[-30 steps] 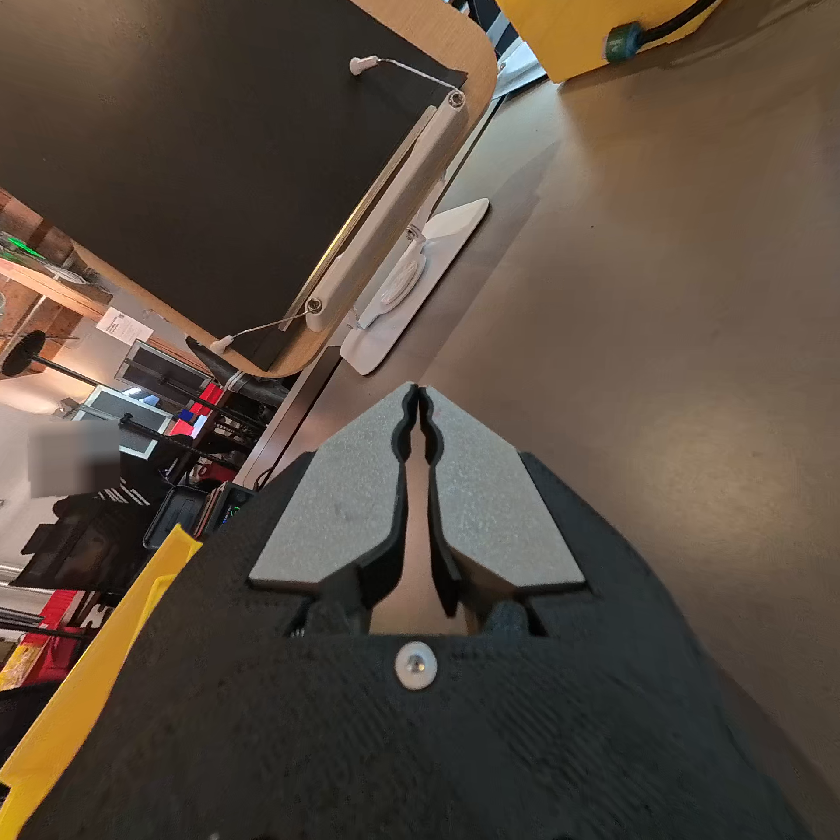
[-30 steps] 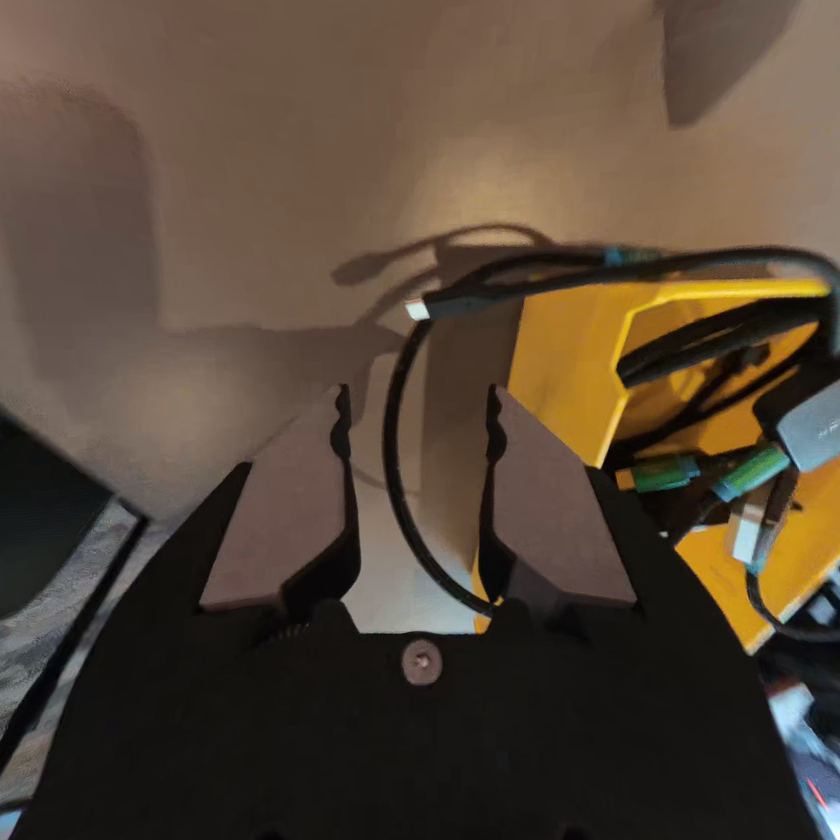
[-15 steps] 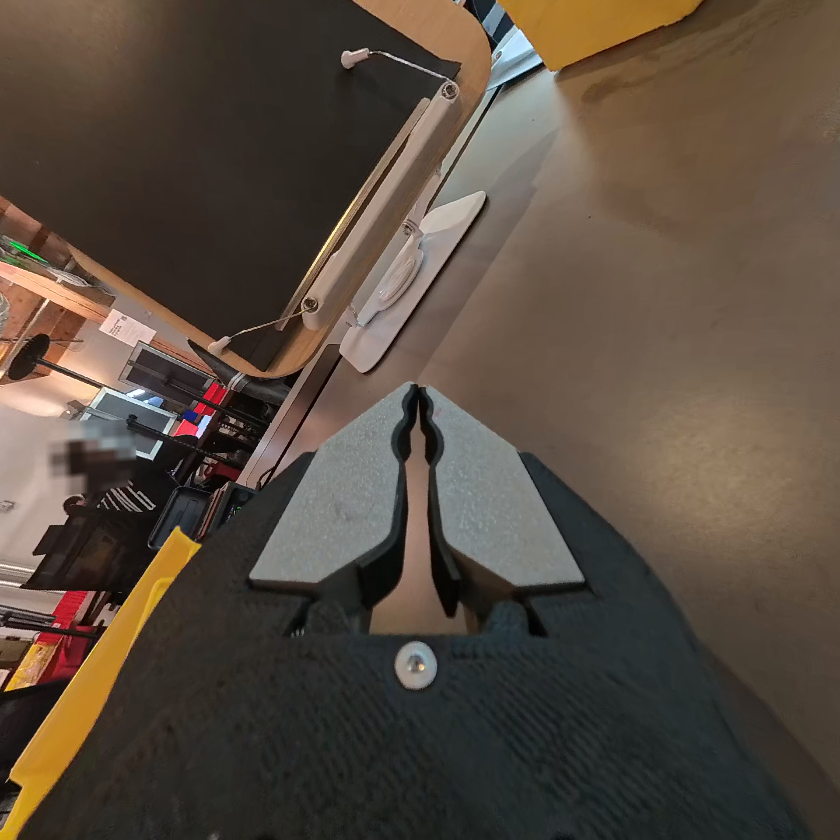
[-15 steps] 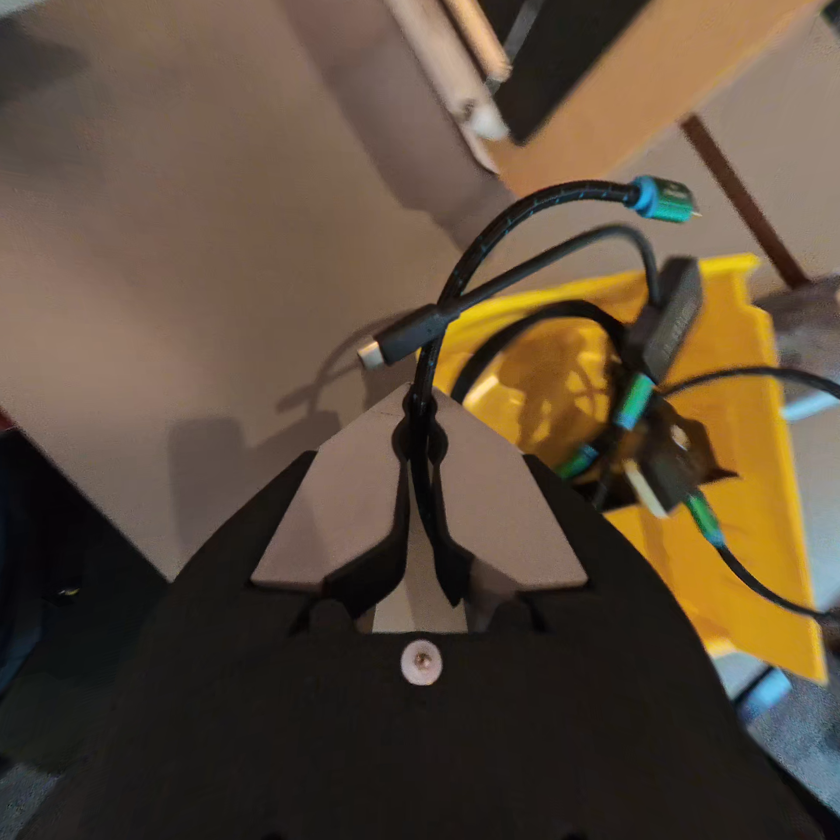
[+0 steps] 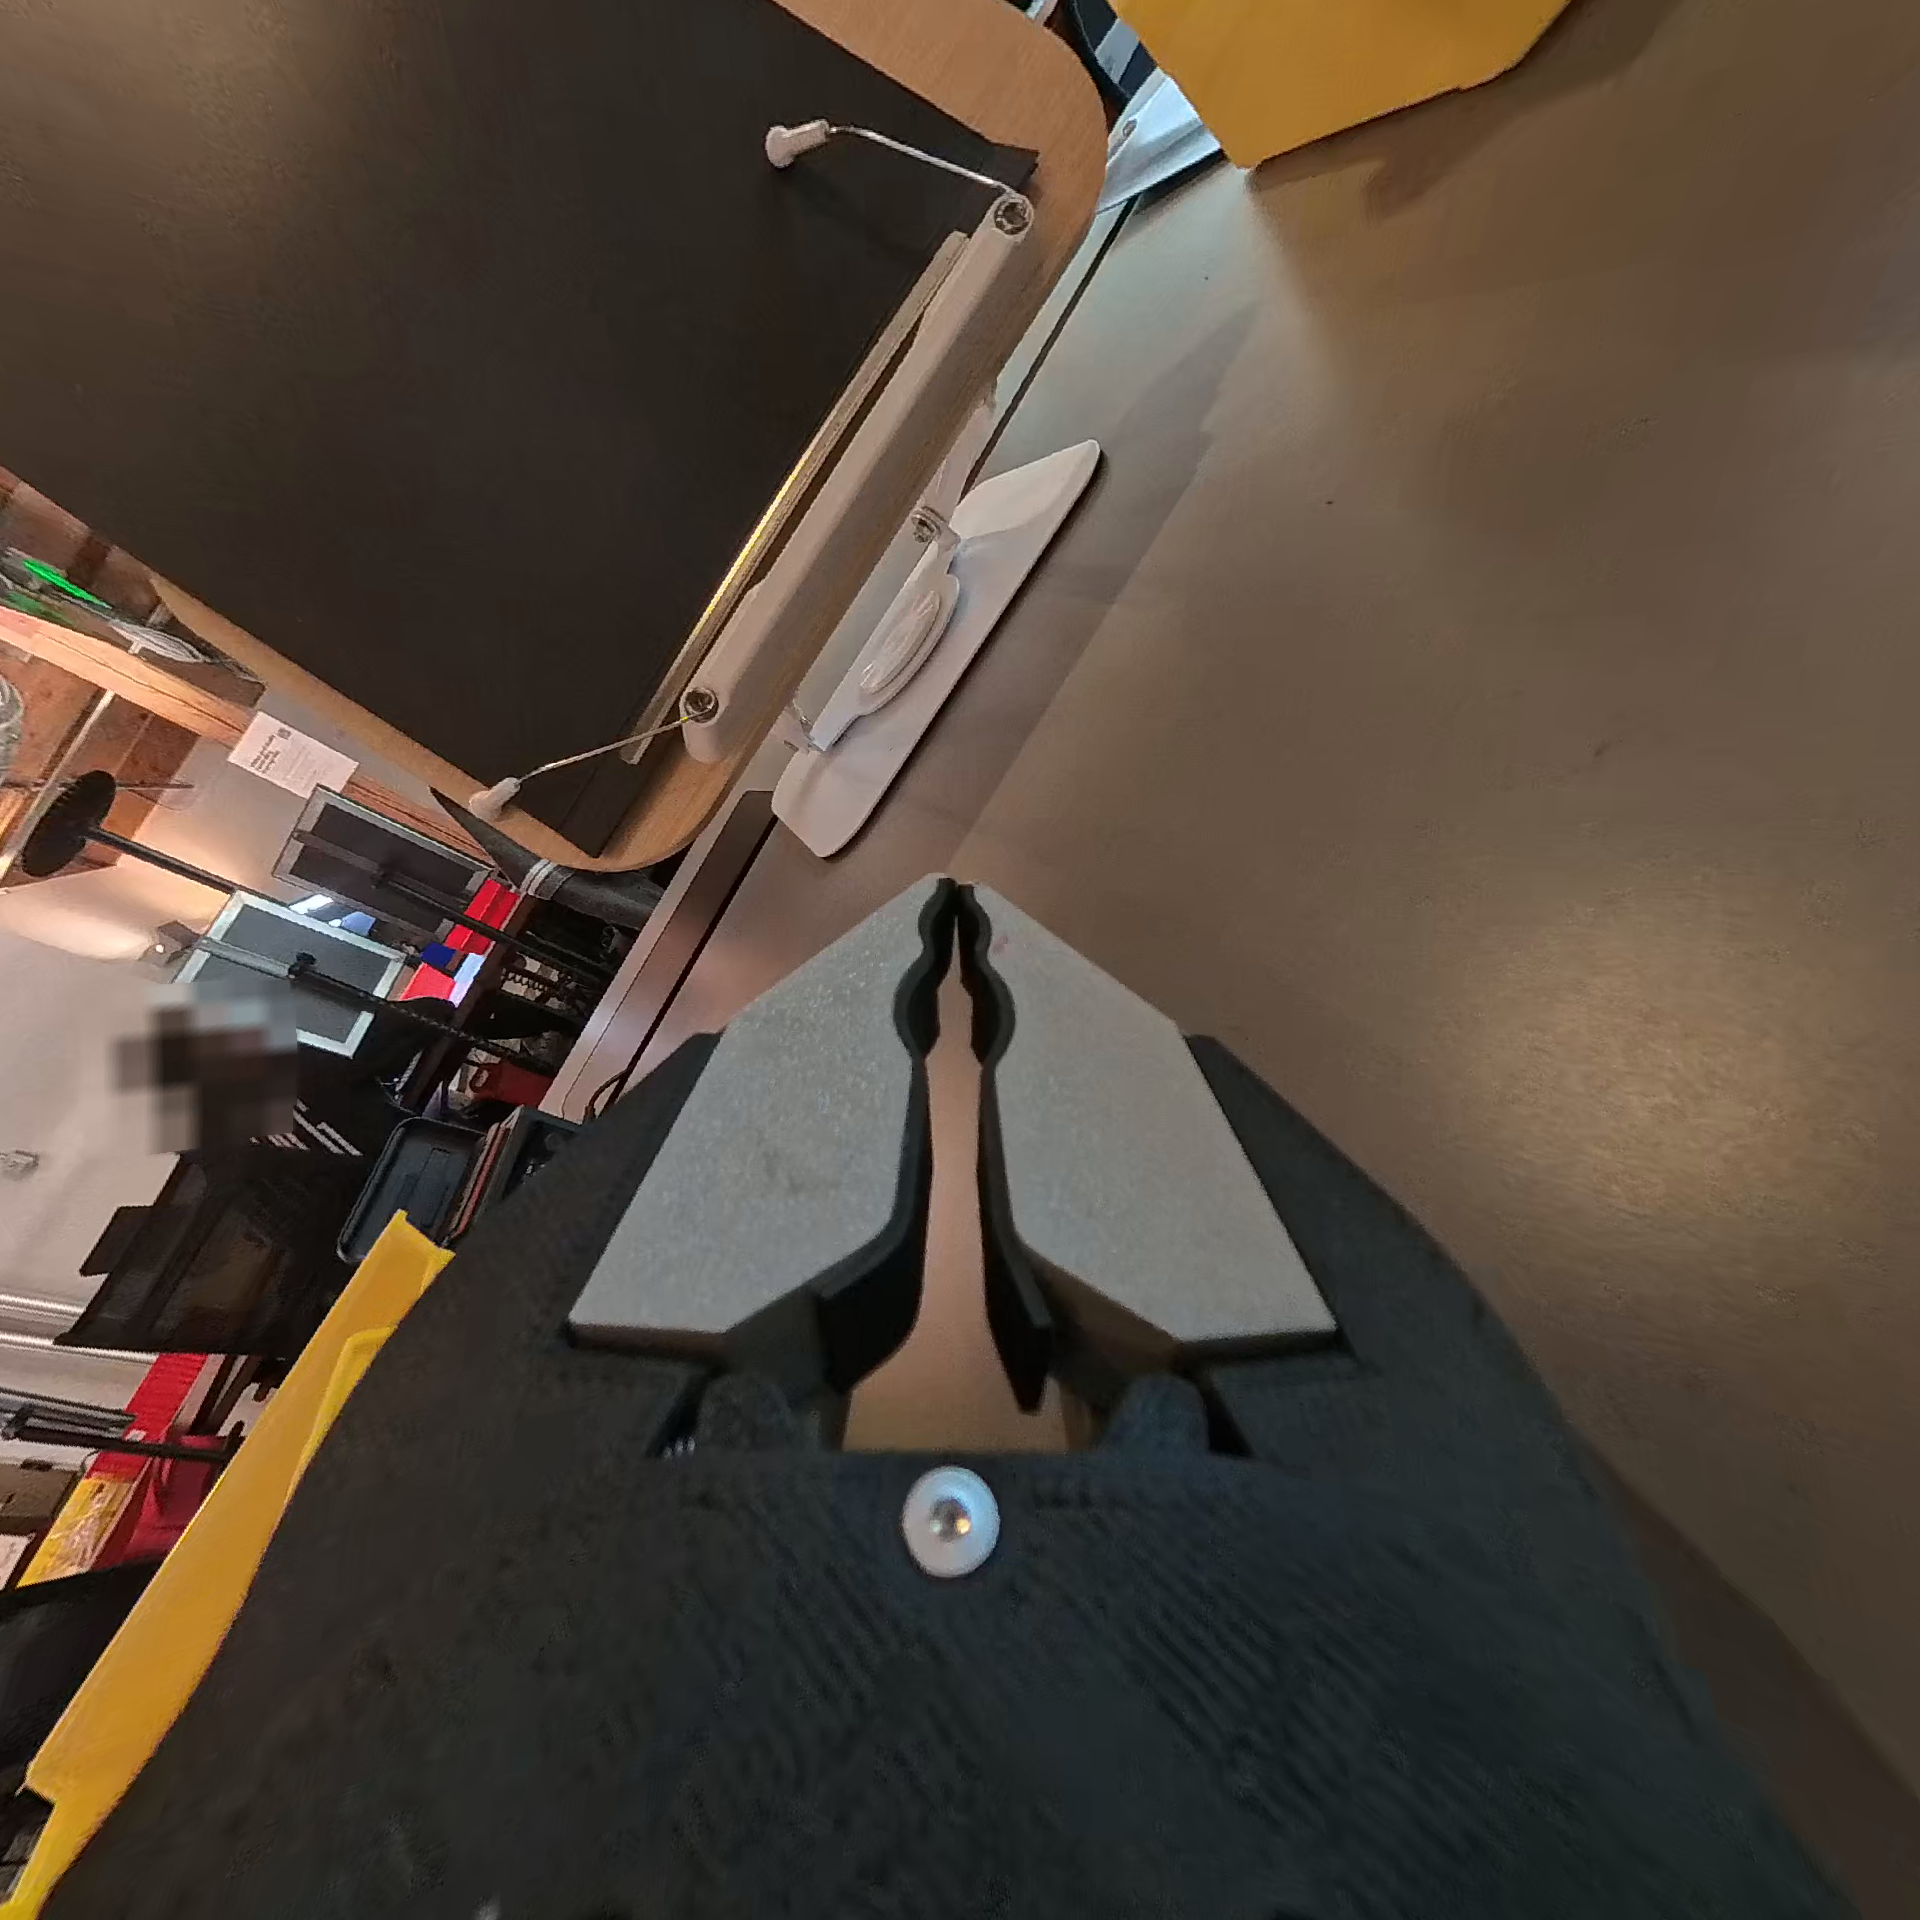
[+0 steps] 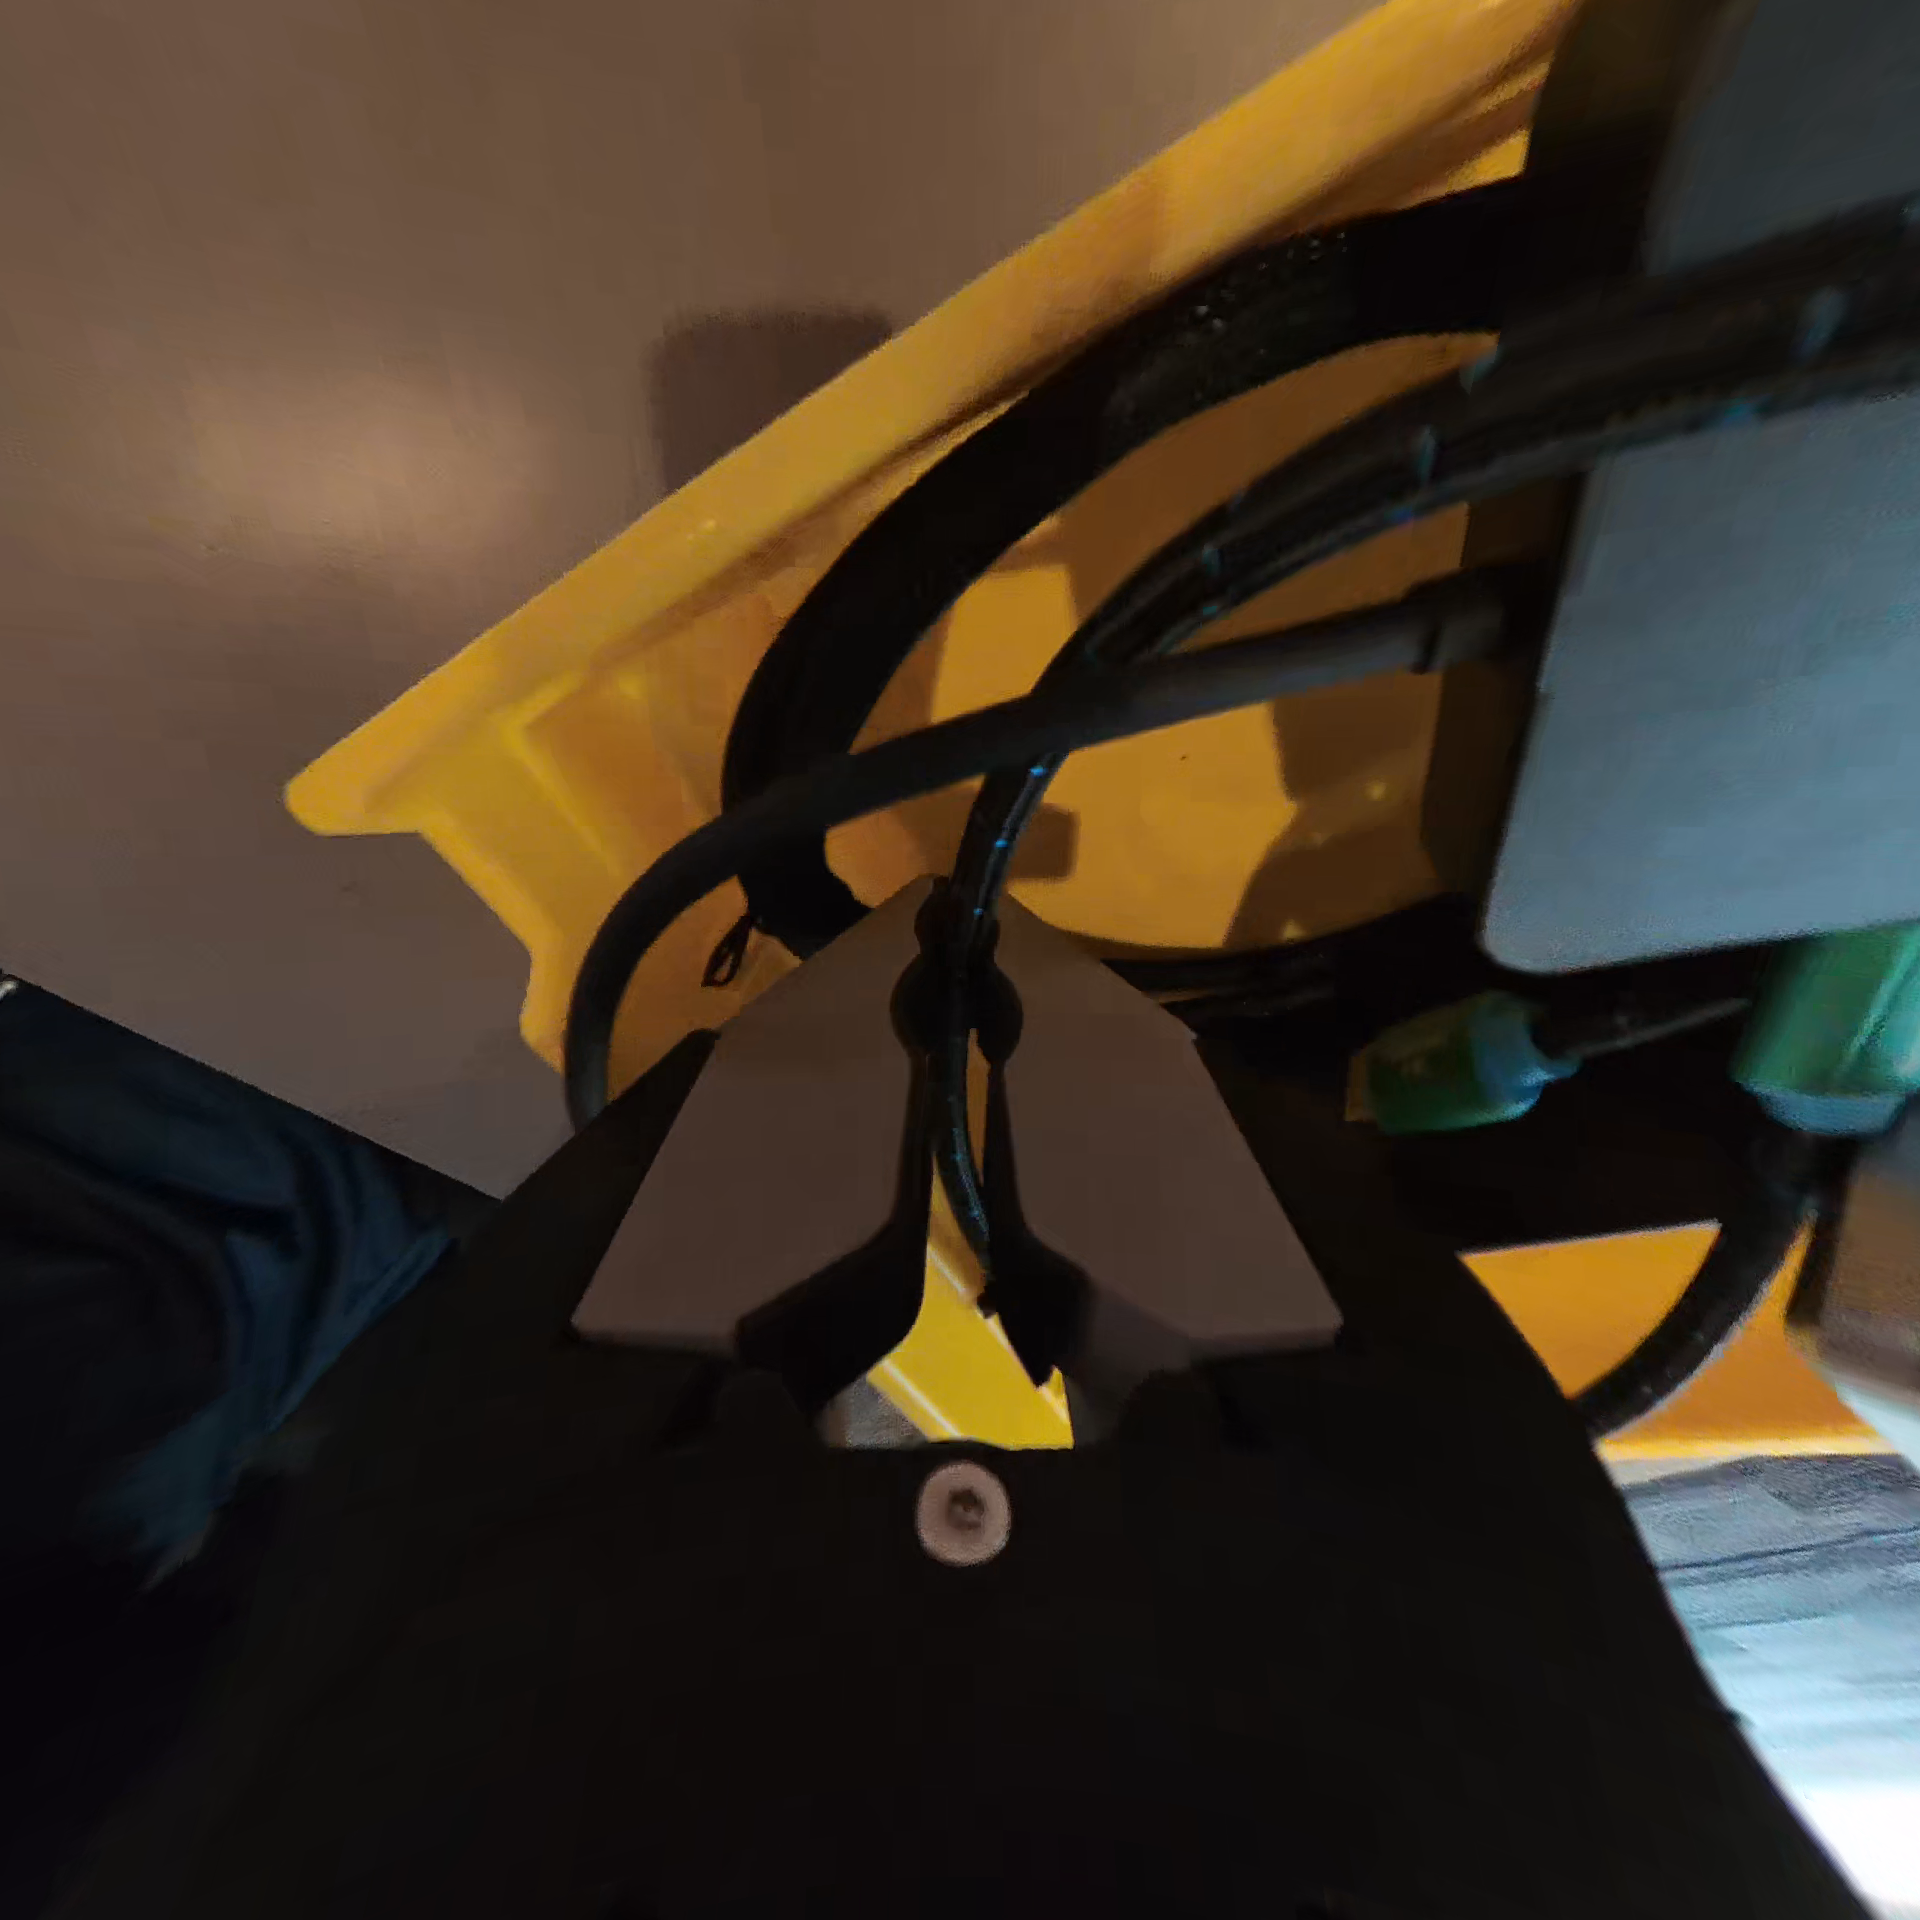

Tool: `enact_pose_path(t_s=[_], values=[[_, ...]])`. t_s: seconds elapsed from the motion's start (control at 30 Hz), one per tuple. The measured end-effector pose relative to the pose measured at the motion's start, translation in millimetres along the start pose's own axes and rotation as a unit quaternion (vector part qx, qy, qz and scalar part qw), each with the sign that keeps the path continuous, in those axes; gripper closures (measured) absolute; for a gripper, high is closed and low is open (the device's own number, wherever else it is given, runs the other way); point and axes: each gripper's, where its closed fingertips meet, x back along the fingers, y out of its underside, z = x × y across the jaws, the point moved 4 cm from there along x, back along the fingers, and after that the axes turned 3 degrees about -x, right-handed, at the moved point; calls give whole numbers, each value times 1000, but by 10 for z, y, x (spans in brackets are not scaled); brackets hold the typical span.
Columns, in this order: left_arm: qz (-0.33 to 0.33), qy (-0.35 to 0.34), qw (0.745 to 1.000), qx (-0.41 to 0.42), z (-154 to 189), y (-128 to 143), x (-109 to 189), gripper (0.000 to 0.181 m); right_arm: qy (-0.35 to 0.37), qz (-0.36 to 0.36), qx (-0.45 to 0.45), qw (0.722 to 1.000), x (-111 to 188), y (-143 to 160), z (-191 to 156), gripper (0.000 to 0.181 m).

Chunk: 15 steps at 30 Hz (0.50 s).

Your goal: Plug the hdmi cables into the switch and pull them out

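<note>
Left tool (image 5: 958, 902): fingers pressed together at the tips, nothing between them. Hangs over bare brown counter (image 5: 1507, 831), tilted view. Ahead-left: black panel w/ wood-coloured edge (image 5: 468, 364), white clamp base (image 5: 935, 665) on the counter edge beside it. Corner of yellow bin (image 5: 1340, 73) at top of view.

Right tool (image 6: 951, 914): clamped on a black braided cable w/ blue flecks (image 6: 997, 831); the cable runs down through the gap betw. the fingers and up-right toward the grey box.

Grey box, prob. the switch (image 6: 1704, 675): right side of right wrist view, over the yellow bin; blurred, ports not legible. Several dark cables reach it; whether seated, can't tell.

Yellow bin (image 6: 644, 665): holds coiled black cables. One thicker black cable (image 6: 623, 935) loops over its near wall.

Green plugs: one (image 6: 1444, 1070) loose below the grey box, second (image 6: 1839, 1029) at the right, partly cut off.
</note>
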Motion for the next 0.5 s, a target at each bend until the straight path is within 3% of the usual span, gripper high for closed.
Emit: enact_pose_path(t_s=[0.2, 0.33, 0.5], values=[[1, 3, 1000, -4, 12, -3, -1, 181, -24, -18, -7, 1000, -241, -16, 101, 180], [4, 6, 1000, -3, 12, -6, 0, 181, -25, 31, 37, 999, -11, -5, 32, 178], [3, 8, 1000, -8, 24, -8, -10, 181, 19, 59, 94, 994, 342, 110, -20, 145]])
